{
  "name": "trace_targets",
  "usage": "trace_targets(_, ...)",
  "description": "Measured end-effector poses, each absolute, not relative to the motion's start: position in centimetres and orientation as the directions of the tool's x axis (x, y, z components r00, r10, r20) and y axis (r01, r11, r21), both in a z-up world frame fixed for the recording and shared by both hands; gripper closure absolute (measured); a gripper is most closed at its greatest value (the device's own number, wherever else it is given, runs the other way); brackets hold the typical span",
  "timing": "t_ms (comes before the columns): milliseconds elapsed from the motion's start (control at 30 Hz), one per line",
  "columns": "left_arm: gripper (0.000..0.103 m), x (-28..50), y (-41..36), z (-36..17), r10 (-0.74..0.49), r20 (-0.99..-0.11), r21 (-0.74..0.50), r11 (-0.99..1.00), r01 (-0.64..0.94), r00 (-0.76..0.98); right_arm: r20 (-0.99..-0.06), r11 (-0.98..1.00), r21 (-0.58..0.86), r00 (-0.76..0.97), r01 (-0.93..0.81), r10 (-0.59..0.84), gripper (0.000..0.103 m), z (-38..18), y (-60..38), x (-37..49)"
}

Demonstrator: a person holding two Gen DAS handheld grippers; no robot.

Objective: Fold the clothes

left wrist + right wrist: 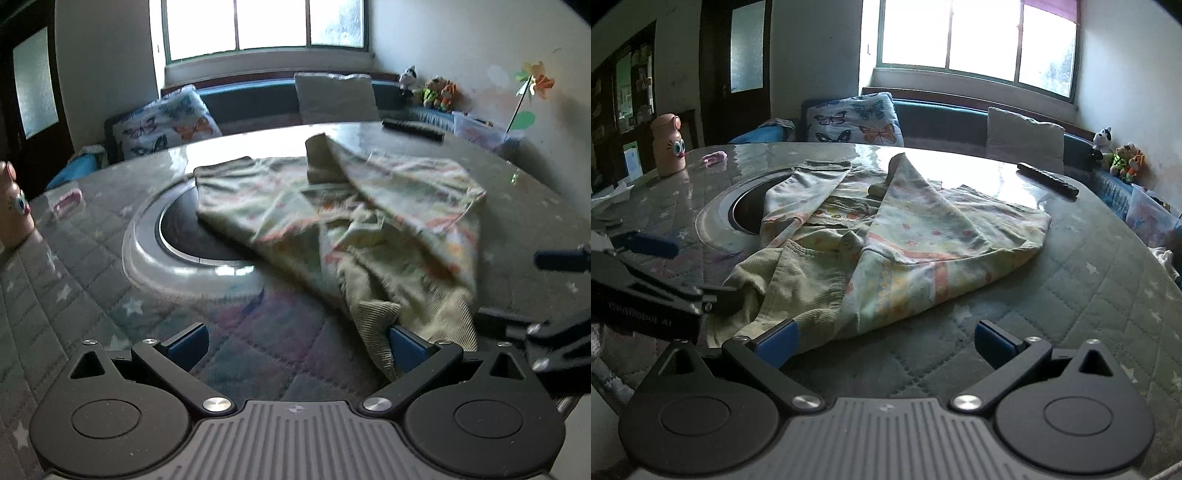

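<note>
At the near edge of the quilted table [1089,295], two tools: left tool [297,349] and right tool [884,341], each spread wide, gripping nothing. One crumpled floral garment [905,236] lies just beyond, partly over the round inset. Farther: one remote control [1047,179], one pink bottle [668,146], two cushions.

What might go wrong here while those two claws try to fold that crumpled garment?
The floral garment partly covers the round recess in the table, so dragged cloth may sag or catch there. The table cover looks glossy, so the whole bundle might slide toward the remote control. Both the left gripper and right gripper stand open at the ribbed hem, risking an uneven pinch.
</note>
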State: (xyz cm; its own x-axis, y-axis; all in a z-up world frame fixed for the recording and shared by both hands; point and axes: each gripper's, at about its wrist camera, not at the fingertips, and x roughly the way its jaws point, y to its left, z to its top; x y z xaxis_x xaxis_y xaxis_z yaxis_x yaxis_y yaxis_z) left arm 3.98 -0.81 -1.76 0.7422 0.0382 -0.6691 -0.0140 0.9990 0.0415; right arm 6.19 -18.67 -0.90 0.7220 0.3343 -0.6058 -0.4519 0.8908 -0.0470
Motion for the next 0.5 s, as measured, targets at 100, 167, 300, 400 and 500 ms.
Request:
trace_targets(100,0.0,4.2,-0.3,-2.8,0.039,-0.69,0.029,0.999,-0.026,0.723,-0.61,0.888,-0.045,0.716,-0.458,0.339,0.001,-1.1,-18.5,6.4)
trace_targets(167,0.0,4.2,0.1,-2.8,0.025,-0.692,0.009,1.0,-0.027,0.721,-0.609,0.886,-0.05,0.717,-0.461,0.339,0.001,-1.2,-18.4,6.5)
trace_targets(300,0.0,3.8,0.2,-2.6,0.022,-0.686,0.017,1.0,-0.014,0.727,-0.599,0.888,-0.035,0.72,-0.459,0.349,0.001,-0.9,-18.2,6.9)
trace_targets(400,0.0,3.6,0.4,-2.4,0.015,-0.683,0.012,1.0,-0.01,0.73,-0.592,0.885,-0.024,0.72,-0.464,0.362,0.001,-0.7,-18.1,7.1)
trace_targets(500,0.0,3.3,0.5,-2.1,0.01,-0.676,0.01,1.0,-0.004,0.737,-0.618,0.88,-0.013,0.696,-0.474,0.366,0.001,-1.7,-17.9,8.0)
